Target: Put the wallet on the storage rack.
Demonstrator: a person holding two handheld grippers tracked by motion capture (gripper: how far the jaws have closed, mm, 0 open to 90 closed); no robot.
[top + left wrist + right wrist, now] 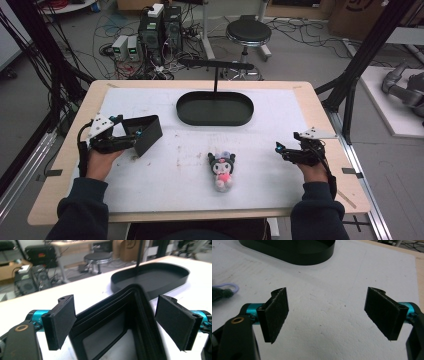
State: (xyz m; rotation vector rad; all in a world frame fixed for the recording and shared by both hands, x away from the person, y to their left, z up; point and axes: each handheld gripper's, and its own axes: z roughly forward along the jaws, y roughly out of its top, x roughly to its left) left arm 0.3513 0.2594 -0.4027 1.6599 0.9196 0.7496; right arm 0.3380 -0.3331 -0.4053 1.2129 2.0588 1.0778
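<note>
No readable text, labels or numbers anywhere.

Standing open on edge at the table's [320,120] left side: wallet [146,133], fold pointing away, left gripper [131,135] right at it, jaws spread either side. Behind centre, oval tray [215,108]. In front of that tray, near the front edge, plush toy [222,170]. Far right, well apart from all 3, right gripper [278,148] over bare table.

Bystanders on and around my table

I see a tray [215,108] with its stand [216,65] at the far edge, a plush [222,170] lying near the front, and a stool [248,33] and computers [160,27] on the floor beyond.
</note>
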